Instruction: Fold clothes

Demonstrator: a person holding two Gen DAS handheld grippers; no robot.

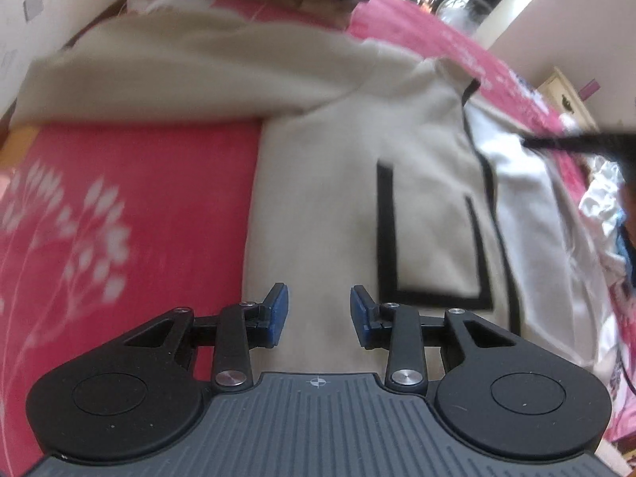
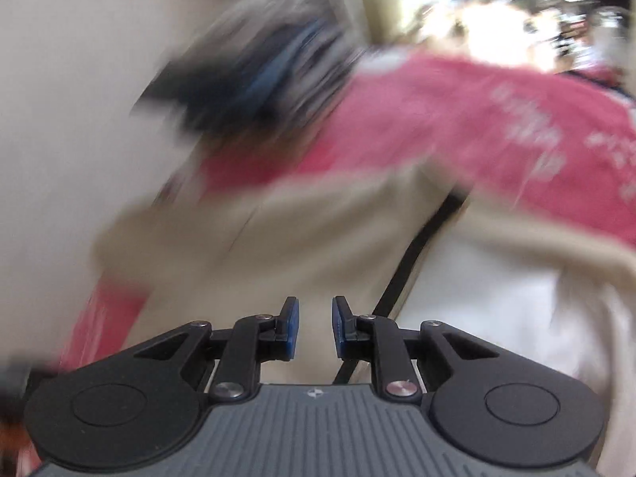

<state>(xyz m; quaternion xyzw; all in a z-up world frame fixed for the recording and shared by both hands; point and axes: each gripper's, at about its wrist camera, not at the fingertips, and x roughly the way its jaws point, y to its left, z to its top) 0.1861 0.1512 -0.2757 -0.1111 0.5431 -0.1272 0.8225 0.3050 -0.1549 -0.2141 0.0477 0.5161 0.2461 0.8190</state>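
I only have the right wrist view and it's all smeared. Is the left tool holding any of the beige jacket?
Observer: No. In the left wrist view the left tool is open over the beige jacket, with nothing between its pads.
Operator: Where's the pocket?
Observer: A black-trimmed pocket lies just ahead and to the right of that tool.
Operator: And the sleeve?
Observer: One sleeve stretches out to the left across the pink bedspread.
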